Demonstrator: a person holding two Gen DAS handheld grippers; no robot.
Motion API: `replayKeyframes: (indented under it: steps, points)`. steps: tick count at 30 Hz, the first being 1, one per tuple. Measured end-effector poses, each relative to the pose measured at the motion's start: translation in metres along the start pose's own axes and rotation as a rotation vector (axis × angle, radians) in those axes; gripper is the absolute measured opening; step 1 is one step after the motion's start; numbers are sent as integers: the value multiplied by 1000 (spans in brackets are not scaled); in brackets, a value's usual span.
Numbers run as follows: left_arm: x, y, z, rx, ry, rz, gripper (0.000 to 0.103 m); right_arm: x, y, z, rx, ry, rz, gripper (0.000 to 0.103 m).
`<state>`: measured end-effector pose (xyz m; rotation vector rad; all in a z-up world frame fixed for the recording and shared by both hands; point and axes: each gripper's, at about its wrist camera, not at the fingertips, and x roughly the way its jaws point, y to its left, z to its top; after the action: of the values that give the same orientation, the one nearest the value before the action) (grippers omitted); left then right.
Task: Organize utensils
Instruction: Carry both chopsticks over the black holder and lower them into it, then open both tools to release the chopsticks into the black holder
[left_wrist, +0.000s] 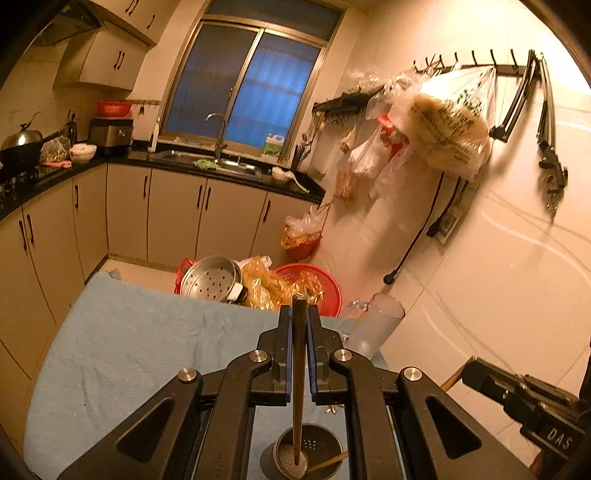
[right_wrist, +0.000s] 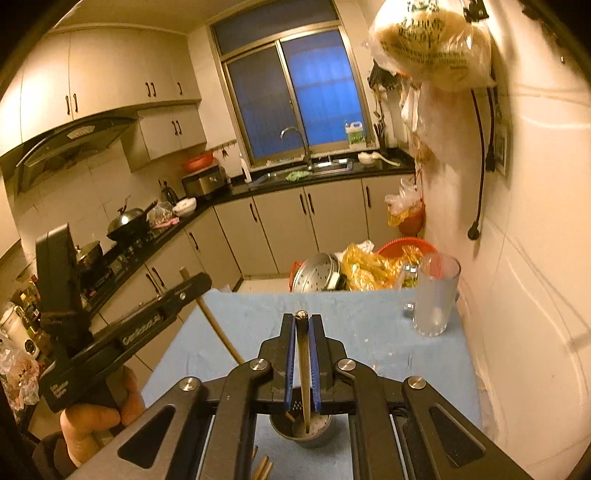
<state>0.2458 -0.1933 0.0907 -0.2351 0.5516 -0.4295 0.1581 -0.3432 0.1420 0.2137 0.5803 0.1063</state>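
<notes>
Both grippers are busy over the same small metal holder at the near end of the desk (right_wrist: 373, 334), which is covered in a pale blue cloth.

From the left wrist view, the left gripper (left_wrist: 299, 314) has its jaws pressed against a dark wooden chopstick (left_wrist: 298, 373), which stands nearly upright with its lower tip down inside the holder (left_wrist: 308, 458). A second, lighter stick (left_wrist: 328, 462) leans low across the holder's mouth. Off to the right edge of this view the body of the other tool shows, with a wooden stick poking out beside it.

The right wrist view gives the matching scene: the right gripper (right_wrist: 303, 317) is closed on a paler chopstick (right_wrist: 304, 376) whose lower end also sits in the holder (right_wrist: 303, 430), beside the stub of another stick. Only this view shows a few loose chopsticks (right_wrist: 263, 467) lying on the cloth just in front of the holder, and the person's left hand (right_wrist: 99, 413) wrapped round the handle of the left tool, with a long stick slanting down past it.

A tall empty glass (right_wrist: 436, 295) stands upright near the far right corner of the desk, close to the wall; the left wrist view shows it too, leaning with the lens. Beyond the desk's far edge sit a perforated steamer pot (left_wrist: 210, 282), crumpled yellow bags and a red basket (left_wrist: 325, 291).
</notes>
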Motion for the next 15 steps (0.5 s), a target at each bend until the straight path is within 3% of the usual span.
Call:
replayKeyframes:
  steps: [15]
  points:
    - [26,9,-33,-3,82,32,7,28,-23,-38,50,68,-5,11]
